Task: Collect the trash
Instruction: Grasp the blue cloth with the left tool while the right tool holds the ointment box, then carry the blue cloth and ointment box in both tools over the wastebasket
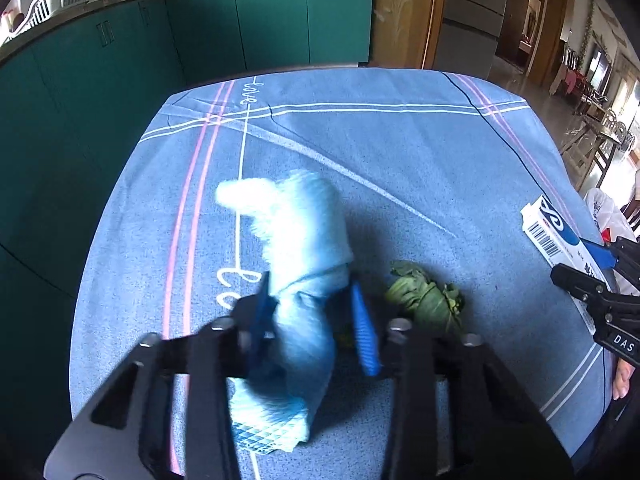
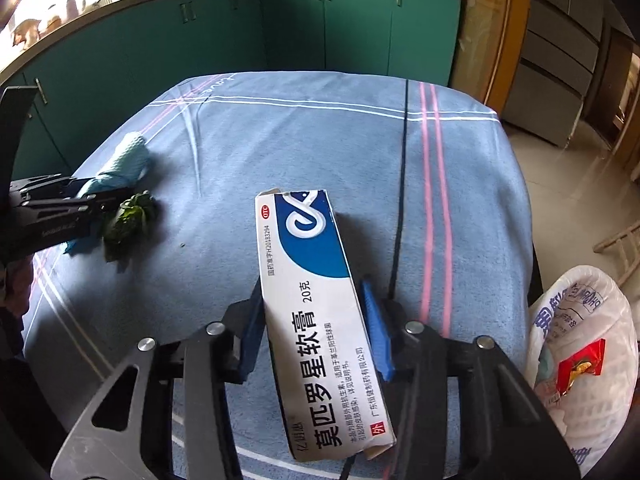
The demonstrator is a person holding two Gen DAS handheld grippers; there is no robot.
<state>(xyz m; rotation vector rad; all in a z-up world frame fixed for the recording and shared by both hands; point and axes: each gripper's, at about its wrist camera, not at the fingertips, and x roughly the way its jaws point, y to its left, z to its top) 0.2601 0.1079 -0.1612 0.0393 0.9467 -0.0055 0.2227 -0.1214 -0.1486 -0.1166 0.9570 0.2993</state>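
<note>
My left gripper [image 1: 312, 292] is shut on a crumpled light-blue paper towel [image 1: 298, 232], held just above the blue tablecloth [image 1: 400, 152]. A wad of green leaves [image 1: 424, 300] lies right of its fingers. The towel [image 2: 128, 160] and leaves [image 2: 128, 216] also show at the left of the right wrist view, beside the left gripper [image 2: 100, 200]. My right gripper [image 2: 310, 300] is shut on a white-and-blue ointment box [image 2: 316, 308], held over the table's right side. The box [image 1: 560, 232] shows at the right edge of the left wrist view.
A white plastic bag [image 2: 584, 340] with a red wrapper inside hangs off the table's right edge. Green cabinets [image 2: 280, 32] under a cluttered counter stand behind the table. A tiled floor [image 2: 560, 168] lies to the right.
</note>
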